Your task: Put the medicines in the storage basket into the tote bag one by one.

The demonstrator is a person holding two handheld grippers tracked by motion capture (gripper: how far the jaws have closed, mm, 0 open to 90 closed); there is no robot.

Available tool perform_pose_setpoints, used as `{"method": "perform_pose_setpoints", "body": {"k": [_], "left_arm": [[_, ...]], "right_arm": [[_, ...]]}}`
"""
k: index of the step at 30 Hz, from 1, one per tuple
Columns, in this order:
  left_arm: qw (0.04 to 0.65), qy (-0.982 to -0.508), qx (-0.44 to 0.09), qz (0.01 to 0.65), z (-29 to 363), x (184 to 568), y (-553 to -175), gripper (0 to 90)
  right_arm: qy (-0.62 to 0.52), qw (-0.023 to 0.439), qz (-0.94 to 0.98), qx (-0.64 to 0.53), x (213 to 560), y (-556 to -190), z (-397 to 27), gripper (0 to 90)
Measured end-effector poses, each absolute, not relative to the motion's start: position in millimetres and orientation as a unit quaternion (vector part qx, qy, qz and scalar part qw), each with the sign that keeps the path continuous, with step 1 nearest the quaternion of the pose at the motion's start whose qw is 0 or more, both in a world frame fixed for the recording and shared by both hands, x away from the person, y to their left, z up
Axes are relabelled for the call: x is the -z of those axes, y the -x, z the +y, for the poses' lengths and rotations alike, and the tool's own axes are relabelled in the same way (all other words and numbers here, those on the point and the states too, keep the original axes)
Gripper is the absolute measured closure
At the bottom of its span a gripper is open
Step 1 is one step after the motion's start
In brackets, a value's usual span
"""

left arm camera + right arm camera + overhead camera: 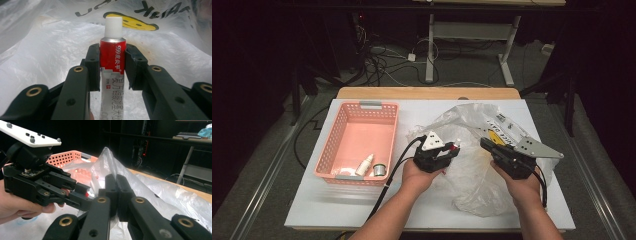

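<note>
While the right gripper pinches a fold of the bag with its jaws pressed together and holds it up, the left gripper is clamped across a red-and-white tube, cap pointing away along the jaws, at the bag's mouth. The basket lies to the left, on the left hand's side and well clear of the right. The tube's next move is probably leftward, over the rim.
</note>
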State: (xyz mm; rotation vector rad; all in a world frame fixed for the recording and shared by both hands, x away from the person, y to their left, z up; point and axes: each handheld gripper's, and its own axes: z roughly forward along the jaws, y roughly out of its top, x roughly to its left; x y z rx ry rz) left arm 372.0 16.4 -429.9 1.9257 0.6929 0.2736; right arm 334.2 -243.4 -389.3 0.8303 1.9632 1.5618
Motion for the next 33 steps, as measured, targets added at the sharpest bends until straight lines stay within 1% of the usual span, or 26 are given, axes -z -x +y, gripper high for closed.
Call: {"method": "perform_pose_setpoints", "body": {"k": [11,23,33], "left_arm": [[0.502,-0.806,-0.115,0.293,-9.6,445.5,-383.4,66.1],[0.495,-0.815,-0.118,0.279,-39.8,449.0,-398.8,65.9],[0.494,-0.815,-0.112,0.281,-50.6,458.5,-403.6,65.6]], "right_arm": [[-0.308,0.246,0.716,-0.576,389.0,-336.5,-243.9,90.0],[-0.312,0.248,0.713,-0.577,388.6,-338.6,-245.8,90.0],[-0.318,0.253,0.711,-0.574,390.4,-340.3,-247.7,89.9]]}}
